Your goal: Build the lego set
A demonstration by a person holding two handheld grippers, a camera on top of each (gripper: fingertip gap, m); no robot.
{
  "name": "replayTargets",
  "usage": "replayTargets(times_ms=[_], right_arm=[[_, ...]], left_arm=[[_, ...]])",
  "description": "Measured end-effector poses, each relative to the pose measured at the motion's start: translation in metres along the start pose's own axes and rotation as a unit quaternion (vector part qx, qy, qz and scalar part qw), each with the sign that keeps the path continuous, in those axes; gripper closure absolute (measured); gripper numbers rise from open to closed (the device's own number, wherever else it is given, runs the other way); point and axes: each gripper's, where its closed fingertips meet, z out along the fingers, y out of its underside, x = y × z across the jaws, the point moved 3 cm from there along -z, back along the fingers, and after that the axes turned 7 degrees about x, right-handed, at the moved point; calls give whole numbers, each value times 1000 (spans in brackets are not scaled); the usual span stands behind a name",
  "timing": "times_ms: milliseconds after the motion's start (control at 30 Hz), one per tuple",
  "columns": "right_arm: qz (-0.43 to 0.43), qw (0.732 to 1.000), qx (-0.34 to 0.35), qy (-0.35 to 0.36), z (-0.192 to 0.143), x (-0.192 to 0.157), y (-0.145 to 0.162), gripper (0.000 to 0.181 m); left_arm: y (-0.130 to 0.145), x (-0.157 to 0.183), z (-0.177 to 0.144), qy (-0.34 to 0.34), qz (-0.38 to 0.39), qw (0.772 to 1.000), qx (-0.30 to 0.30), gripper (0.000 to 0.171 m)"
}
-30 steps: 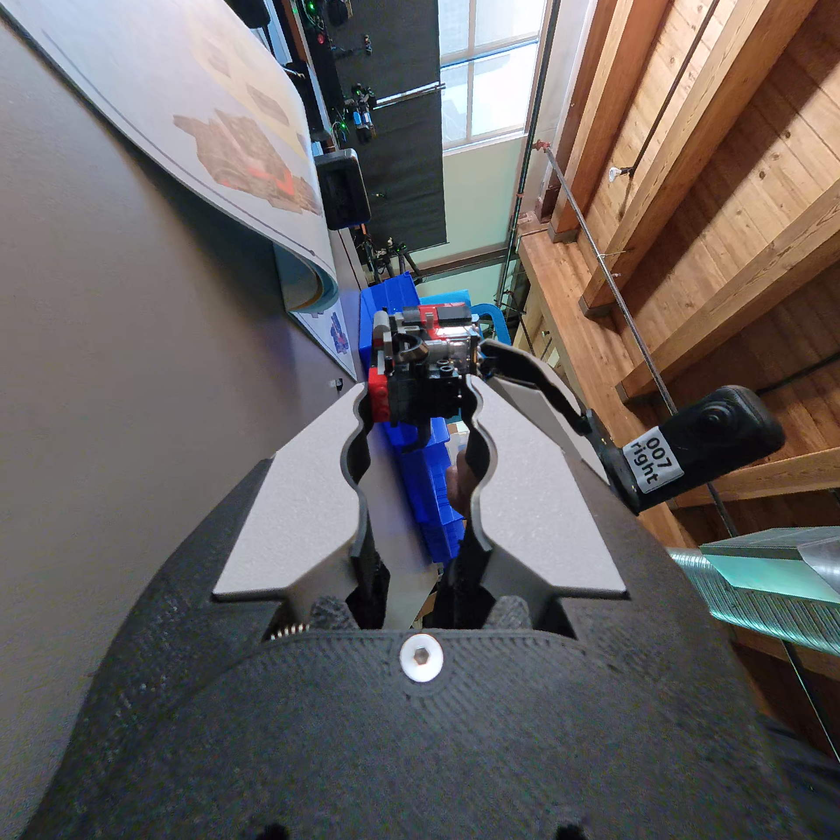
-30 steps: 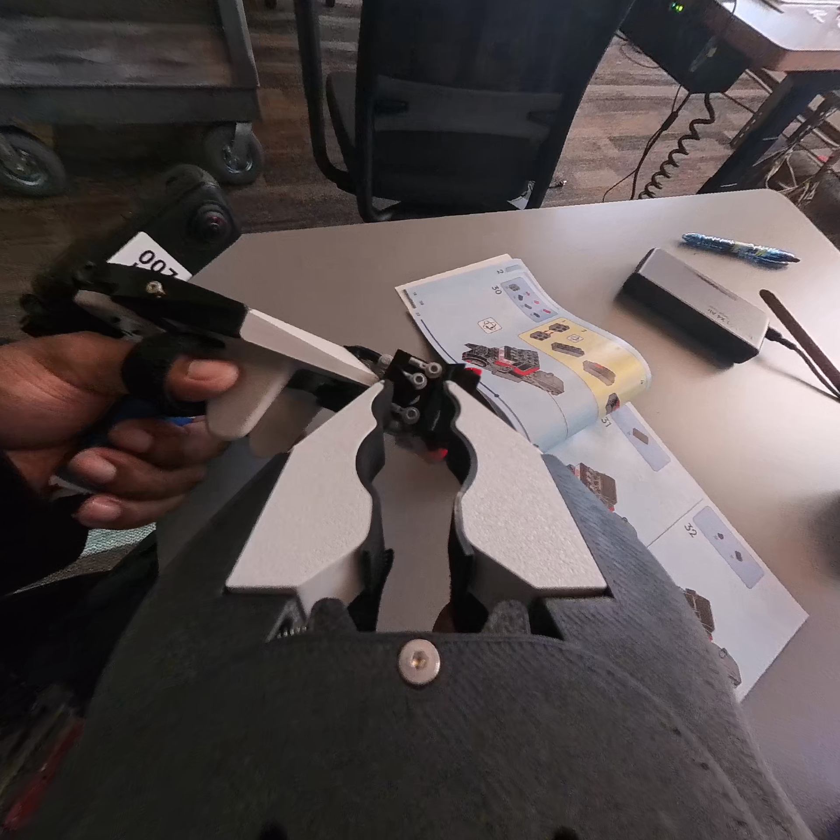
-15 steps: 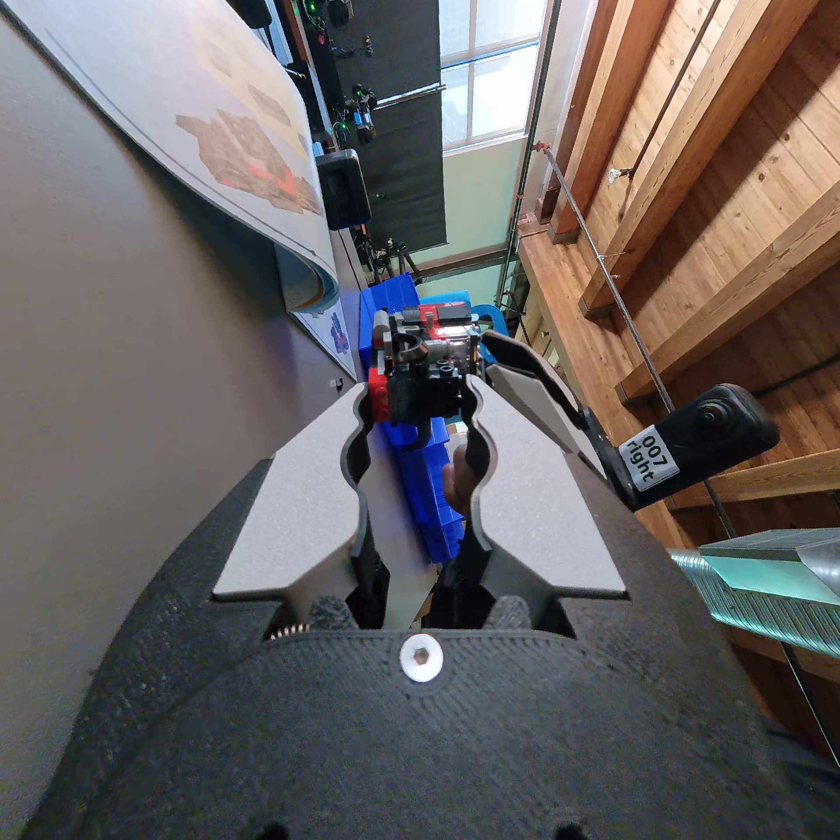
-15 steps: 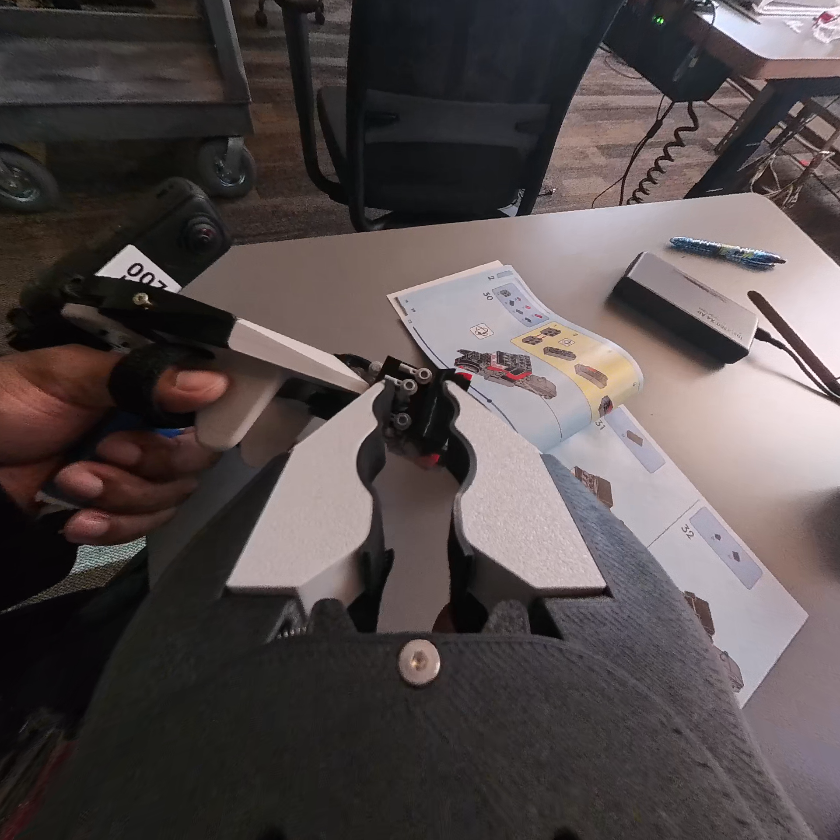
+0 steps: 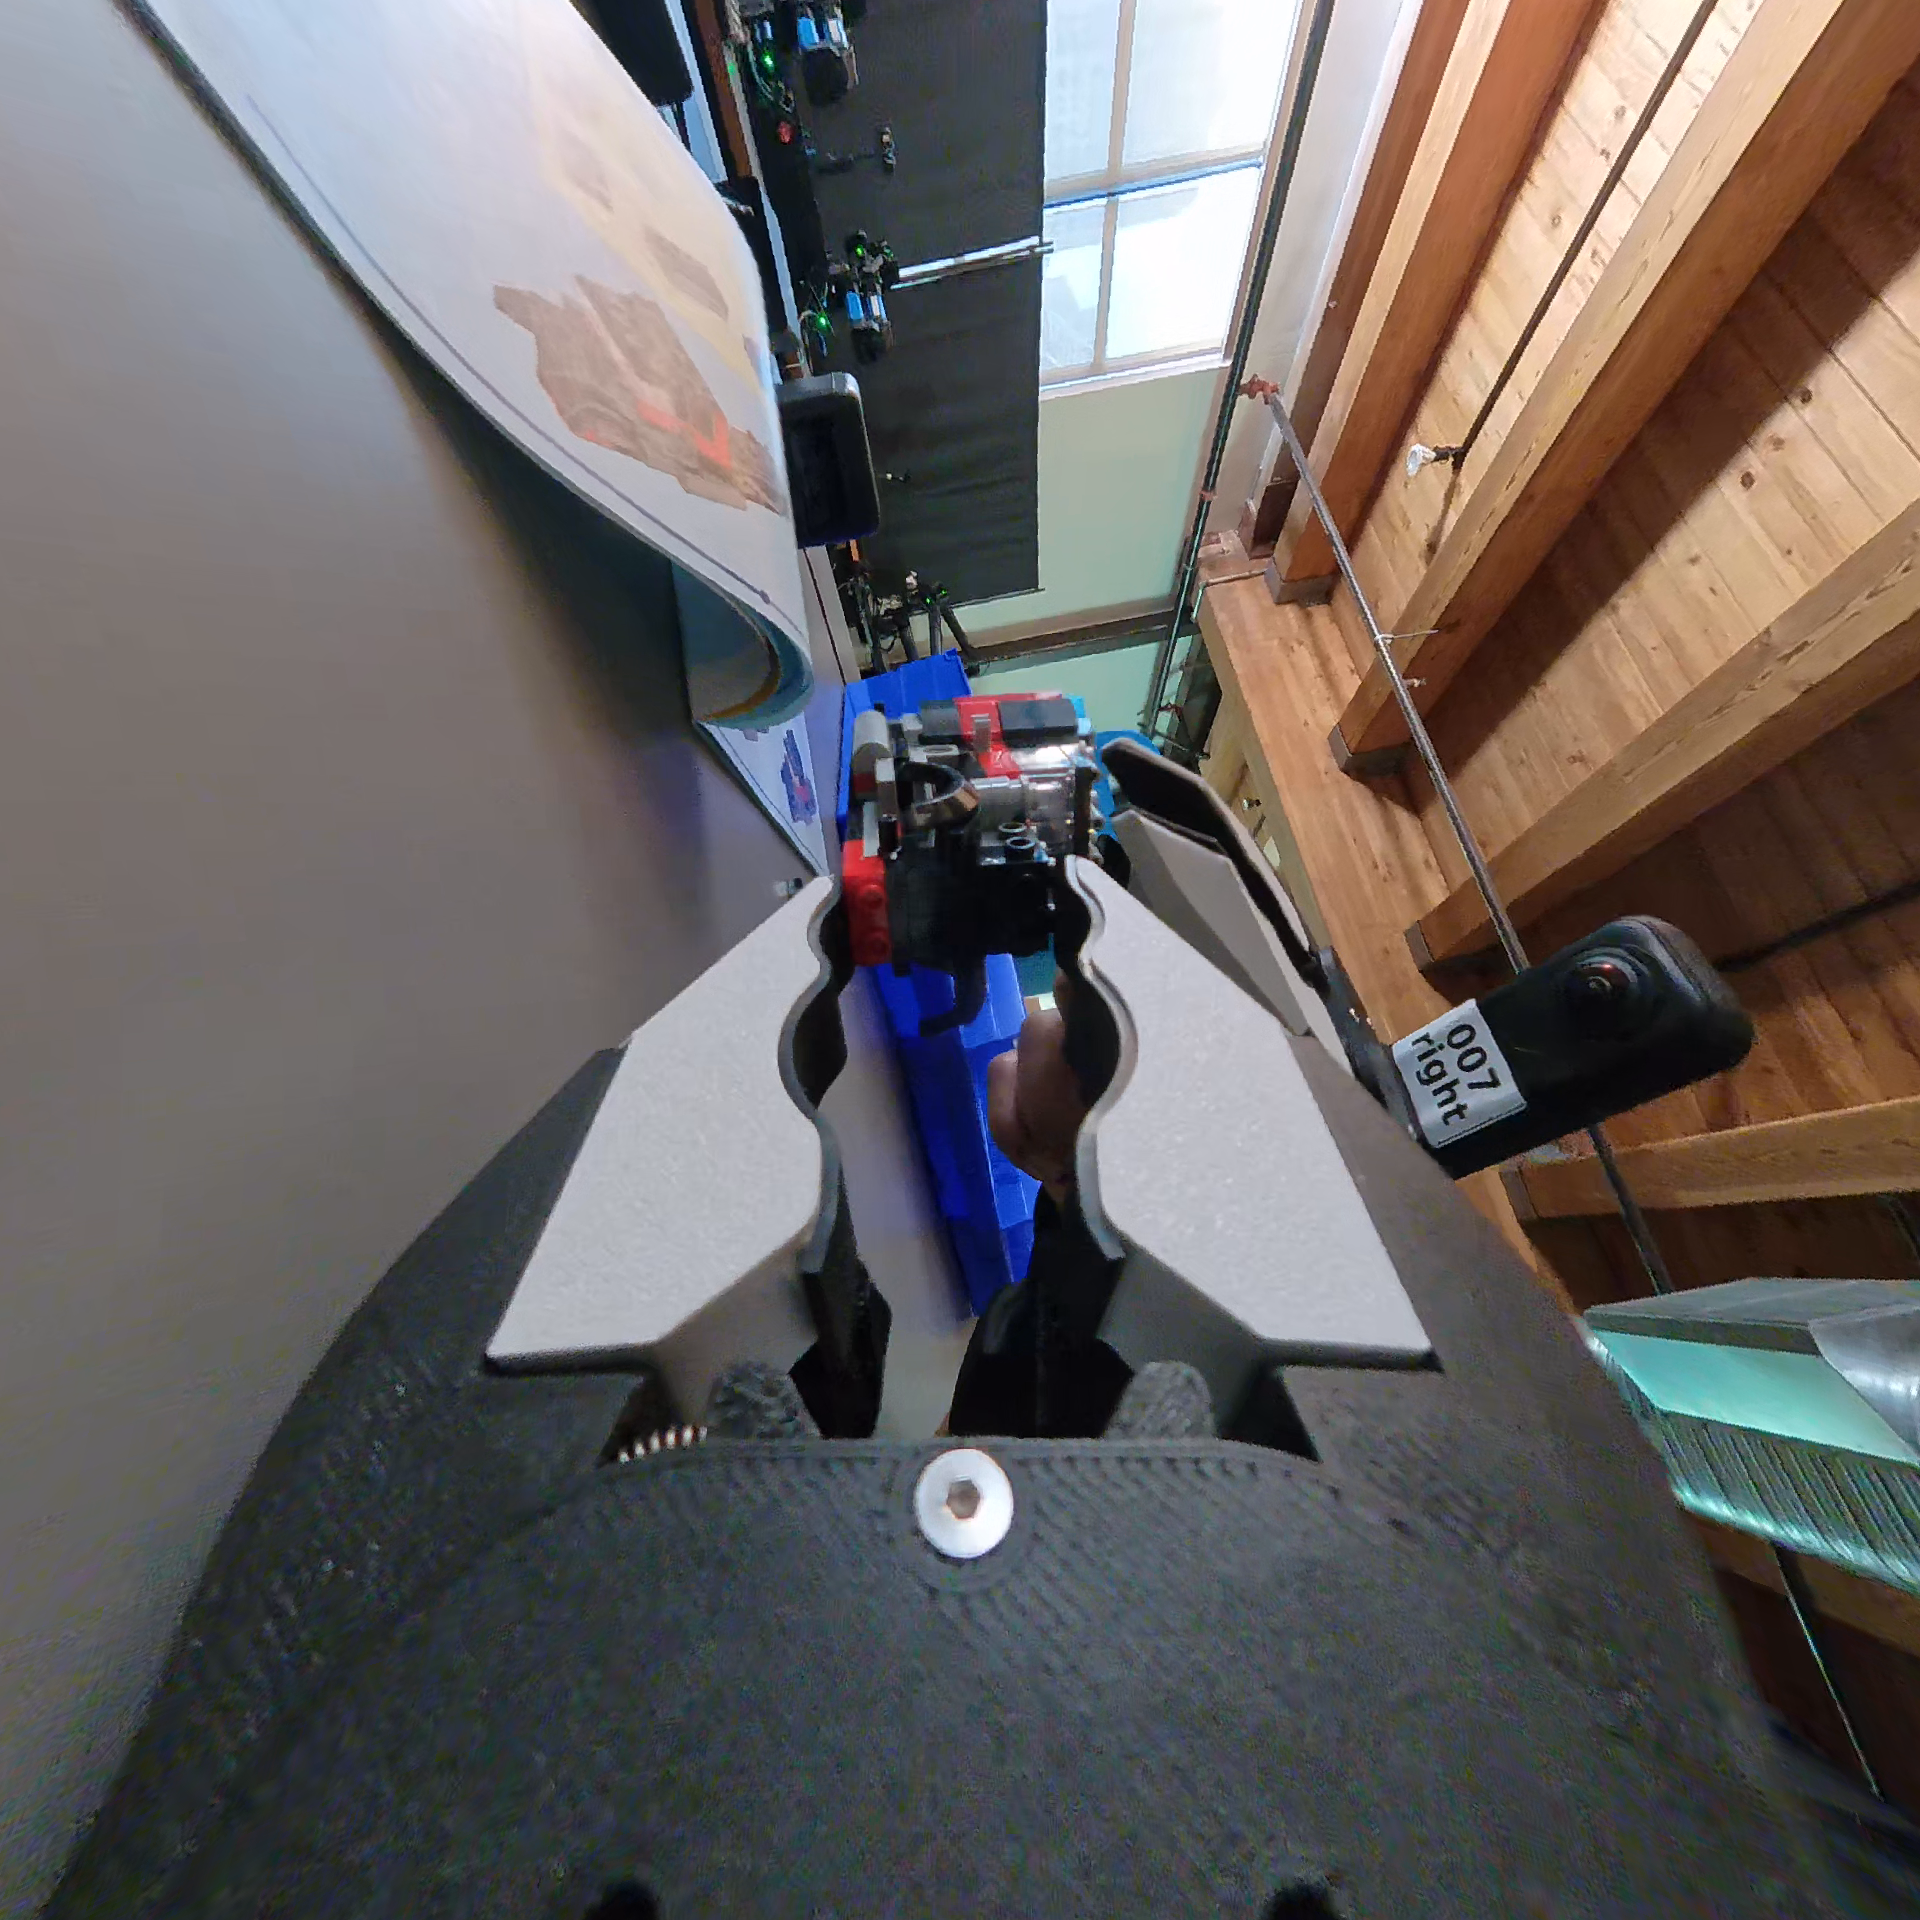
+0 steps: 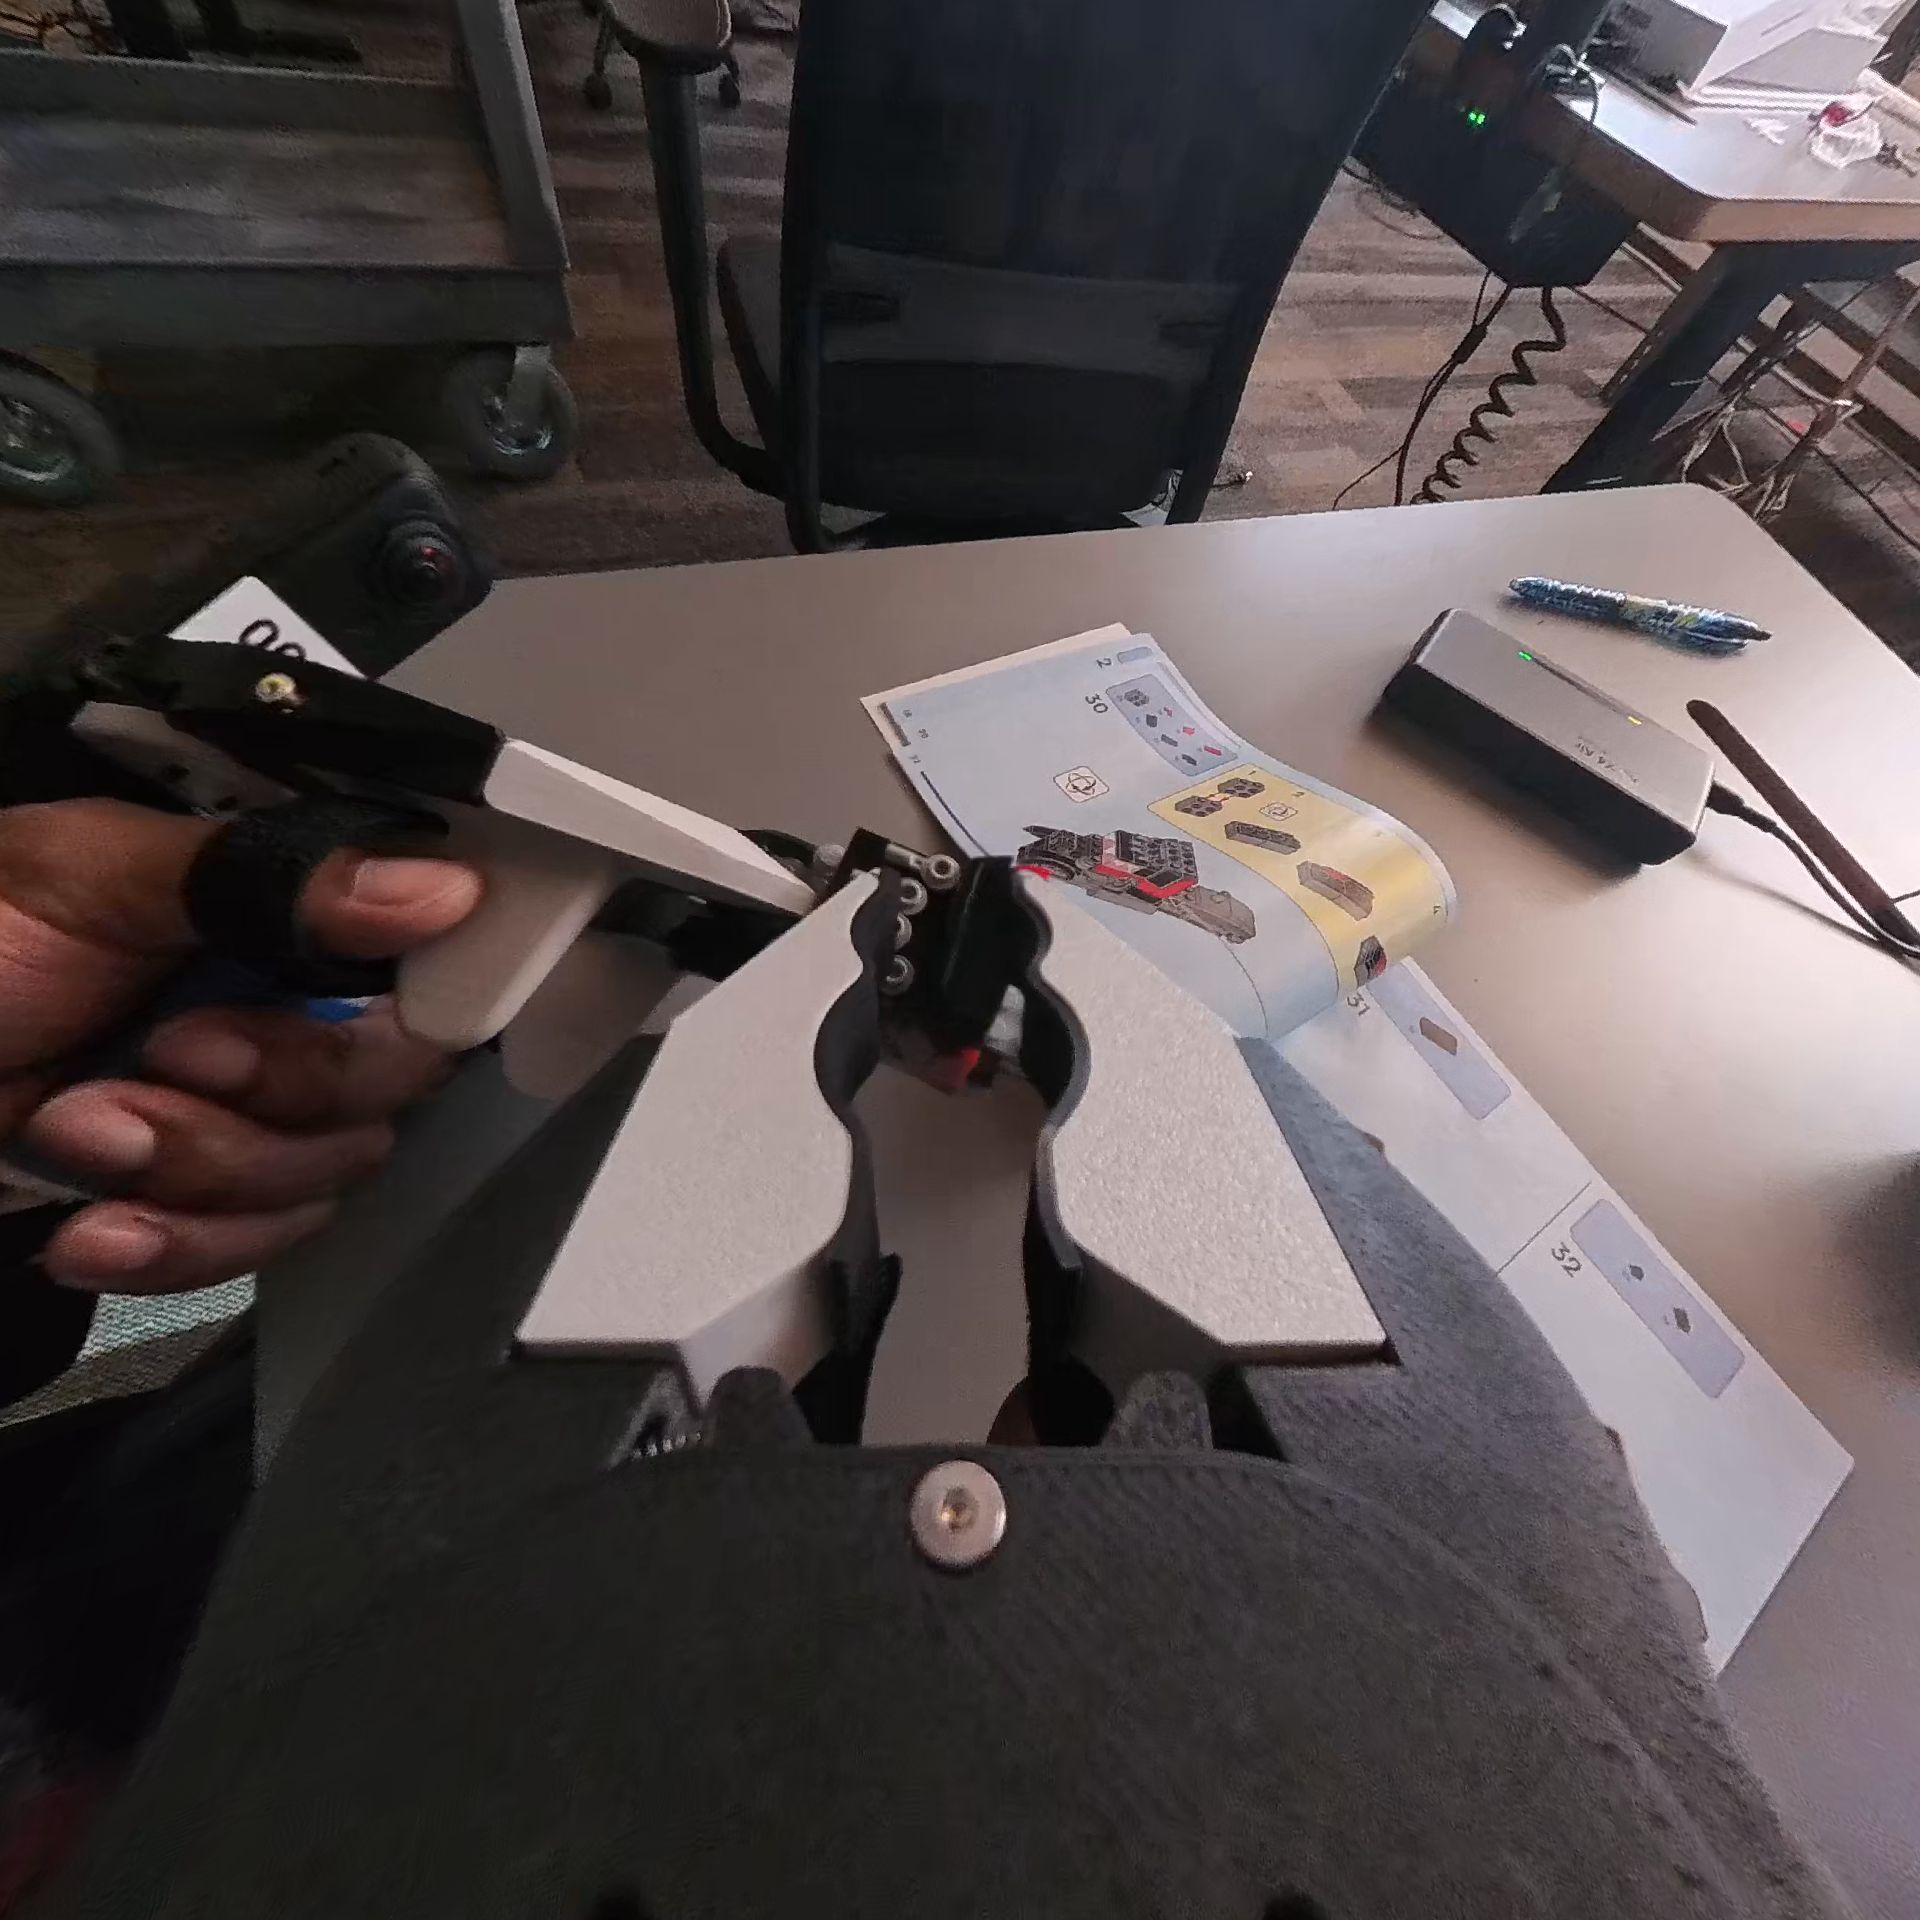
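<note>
A small black, grey and red lego model (image 5: 961, 842) is held in the air above the grey table (image 6: 727, 665). My left gripper (image 5: 951, 894) is shut on it, turned on its side. My right gripper (image 6: 951, 914) is shut on the same model (image 6: 951, 966) from another side. The left gripper's finger (image 6: 644, 821) comes in from the left in the right wrist view. The right gripper's finger (image 5: 1205, 862) shows at the right in the left wrist view. The open instruction booklet (image 6: 1226, 883) lies on the table beyond the model.
A black box (image 6: 1548, 738) with a cable and a blue pen (image 6: 1631, 613) lie at the table's far right. Blue bins (image 5: 935, 1049) sit behind the model in the left wrist view. A black office chair (image 6: 1018, 260) stands past the table's far edge. A hand (image 6: 187, 1039) holds the left gripper.
Both grippers stay shut on the model. The right wrist view has shifted a little, so the model has turned slightly between the right fingers. The right gripper's camera sits lower in the left wrist view.
</note>
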Motion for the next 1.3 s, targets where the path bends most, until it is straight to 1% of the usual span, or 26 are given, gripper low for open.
replayTargets(times_ms=[167, 300, 433, 600, 700, 767, 867, 1133, 1300], right_arm=[[-5, 999, 35, -7, -4, 4, -9, 158], [-17, 997, 51, -52, -10, -8, -9, 152], [-58, 995, 36, -74, -12, -18, -4, 151], [-105, 992, 11, -74, -10, -22, 0, 153], [-113, 991, -1, -71, -8, -20, 2, 157], [-114, 991, -6, -71, -7, -18, 3, 163], [-115, 990, -8, -78, -7, -15, 3, 164], [-109, 983, -11, -144, -8, -7, 0, 164], [-114, 972, -25, -203, -7, -6, -1, 164]], left_arm=[[-3, -2, 0, -6, -6, 1000, 11, 133], [-4, -2, 0, -5, -6, 1000, 11, 133], [-2, -2, 0, -6, -1, 1000, 7, 133], [-1, -1, 0, -5, 1, 1000, 4, 133], [-1, -1, 0, -5, 4, 1000, 3, 133], [-1, -1, 0, -4, 4, 1000, 2, 133], [0, -1, 0, -4, 4, 1000, 0, 133], [2, 0, 0, 0, 5, 1000, -6, 133], [3, 1, 0, 2, 6, 1000, -12, 133]])
